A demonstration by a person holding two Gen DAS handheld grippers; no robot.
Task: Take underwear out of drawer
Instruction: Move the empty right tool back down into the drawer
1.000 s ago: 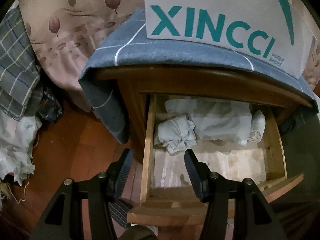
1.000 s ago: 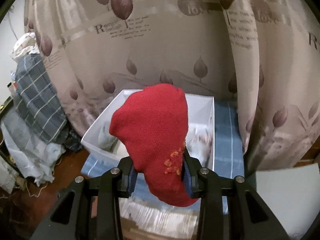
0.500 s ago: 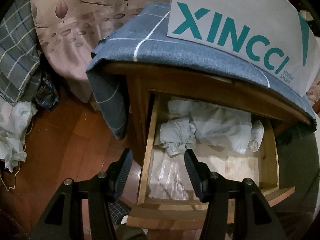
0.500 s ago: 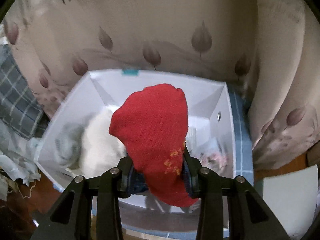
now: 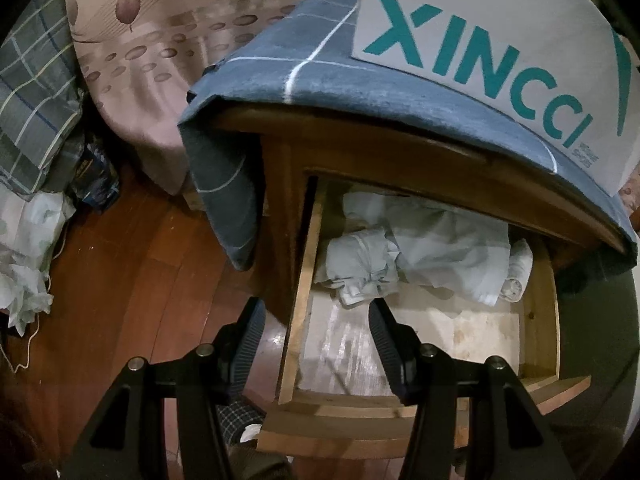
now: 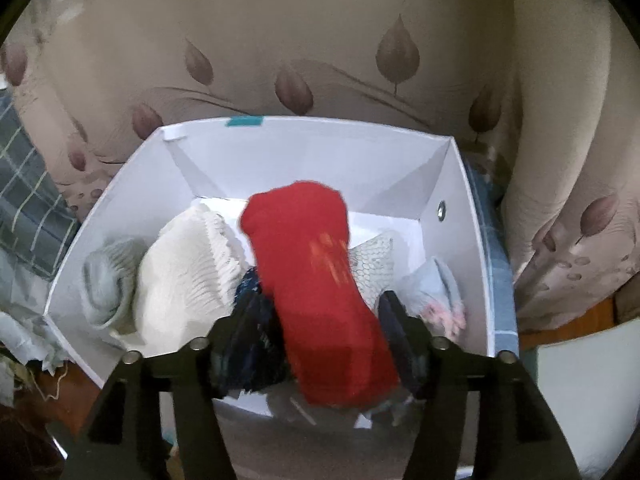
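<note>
The left hand-held gripper (image 5: 316, 322) hangs above the front of the open wooden drawer (image 5: 301, 280). Its two black fingers are spread wide apart and hold nothing. One finger is over the brown floor (image 5: 132, 280) and the other is over the drawer. Inside the drawer, a crumpled pale piece of underwear (image 5: 360, 266) lies at the back, by the left wall. A bigger pale cloth (image 5: 448, 248) lies just beside it, and a small white roll (image 5: 516, 272) sits by the right wall. A blue cloth with white lines (image 5: 320, 80) covers the top of the stand, and a white box (image 5: 500, 32) with green letters sits on it.

The right hand-held gripper (image 6: 316, 320) is over the white box (image 6: 112, 208). Its fingers are spread apart too. The red piece of clothing (image 6: 316, 280) is blurry between them, and I cannot tell if the fingers touch it. A white knit piece (image 6: 180, 268) and a grey piece (image 6: 104, 280) lie in the box beside it.
</note>
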